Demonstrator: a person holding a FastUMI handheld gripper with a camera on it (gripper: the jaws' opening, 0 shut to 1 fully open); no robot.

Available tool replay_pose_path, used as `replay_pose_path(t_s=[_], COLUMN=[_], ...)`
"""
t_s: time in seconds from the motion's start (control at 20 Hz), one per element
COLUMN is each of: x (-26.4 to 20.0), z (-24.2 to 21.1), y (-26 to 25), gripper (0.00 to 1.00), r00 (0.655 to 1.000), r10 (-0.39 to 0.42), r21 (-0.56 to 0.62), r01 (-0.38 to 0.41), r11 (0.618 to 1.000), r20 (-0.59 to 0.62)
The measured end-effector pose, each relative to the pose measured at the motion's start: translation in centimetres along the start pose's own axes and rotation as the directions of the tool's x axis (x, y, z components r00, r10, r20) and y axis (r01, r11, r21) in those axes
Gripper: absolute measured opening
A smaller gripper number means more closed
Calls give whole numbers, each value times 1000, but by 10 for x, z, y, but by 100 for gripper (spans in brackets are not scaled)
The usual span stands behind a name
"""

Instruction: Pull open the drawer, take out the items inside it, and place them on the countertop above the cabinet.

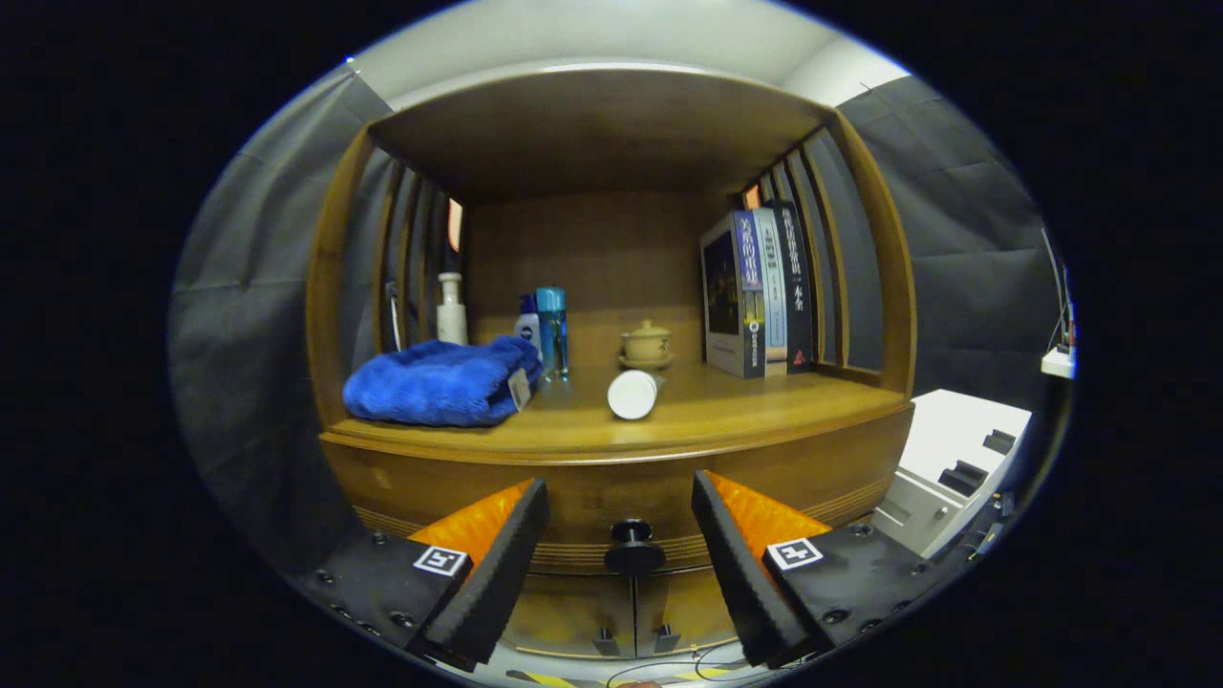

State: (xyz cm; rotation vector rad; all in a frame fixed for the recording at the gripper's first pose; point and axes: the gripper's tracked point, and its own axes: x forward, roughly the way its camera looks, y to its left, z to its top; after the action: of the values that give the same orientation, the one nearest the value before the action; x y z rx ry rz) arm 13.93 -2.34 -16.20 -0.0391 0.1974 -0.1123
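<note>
drawer (621, 492) front flush, shut | knob (632, 547) between spread fingers of gripper (619, 535), not touched | countertop (726, 406) bears blue towel (435, 382), lying white bottle (633, 394) | contents hidden: fits either unopened or emptied and reclosed

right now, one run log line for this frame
gripper: open, straddling drawer knob | drawer: closed | countertop: blue towel, white bottle lying

Wooden cabinet (611, 478), grey curtain walls (955, 239)
</note>
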Motion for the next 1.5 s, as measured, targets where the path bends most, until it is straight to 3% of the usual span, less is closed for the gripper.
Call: replay_pose_path(t_s=[0.3,0.5,0.75,1.05,1.5], x=[-109,-167,-219,-253,-250], z=[66,99,115,125,117], y=[0,0,-15,-19,-23], gripper=[98,98,98,98,98], r00=[995,990,990,984,986], r10=[79,110,86,95,85], r21=[-87,-54,-73,-47,-1], r01=[-73,-106,-78,-89,-86], r11=[993,993,994,995,996], r20=[64,92,112,152,143])
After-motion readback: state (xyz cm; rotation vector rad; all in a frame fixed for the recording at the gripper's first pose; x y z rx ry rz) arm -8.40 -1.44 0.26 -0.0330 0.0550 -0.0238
